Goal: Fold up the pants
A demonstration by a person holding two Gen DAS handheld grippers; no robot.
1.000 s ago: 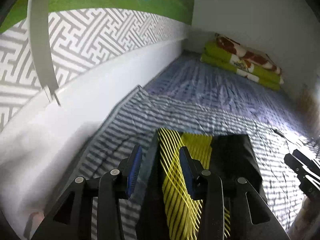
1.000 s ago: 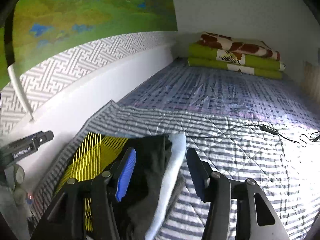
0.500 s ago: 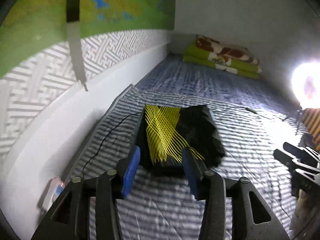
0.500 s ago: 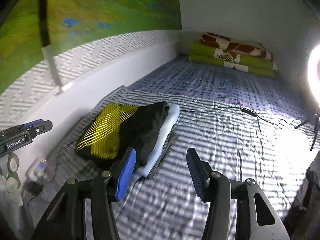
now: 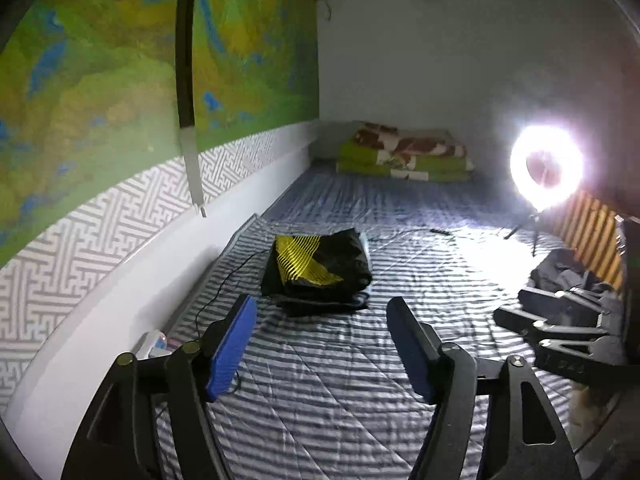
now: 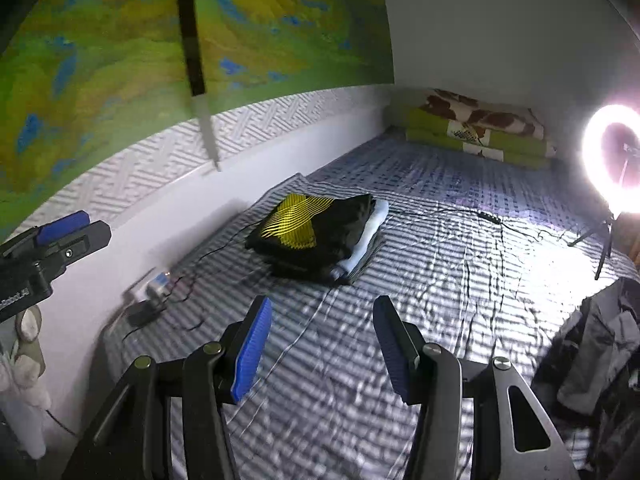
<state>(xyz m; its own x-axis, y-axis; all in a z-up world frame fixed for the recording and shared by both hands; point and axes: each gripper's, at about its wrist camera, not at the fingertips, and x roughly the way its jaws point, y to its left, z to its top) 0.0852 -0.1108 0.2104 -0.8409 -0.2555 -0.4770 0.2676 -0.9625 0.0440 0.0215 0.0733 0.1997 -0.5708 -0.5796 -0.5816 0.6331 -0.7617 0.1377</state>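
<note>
Bed (image 6: 460, 264) with striped quilt fills both views. Pile of unfolded dark clothes (image 6: 600, 356) sits at the right edge, near the ring light (image 6: 614, 156). Folded pants (image 6: 316, 236), black with a yellow line print, lie on top of a small stack near the wall; a white folded item (image 6: 370, 236) pokes out just under them on the right side. Left claw (image 5: 320, 344) is released, jaws wide, nothing between them, hovering well short of the stack. Right claw (image 6: 320, 348) is likewise spread and empty.

Fold looks done for this pair.

Risks:
- Next reach toward the clothes pile could catch the ring light tripod leg, which stands just beside the pile.
- Stack looks slightly uneven; a bump from either claw could slide the pants off the white layer and undo the fold.
- Thin black cable (image 5: 224, 284) runs on the quilt beside the stack, probably to the charger by the wall; a low claw could snag it and drag the stack.
</note>
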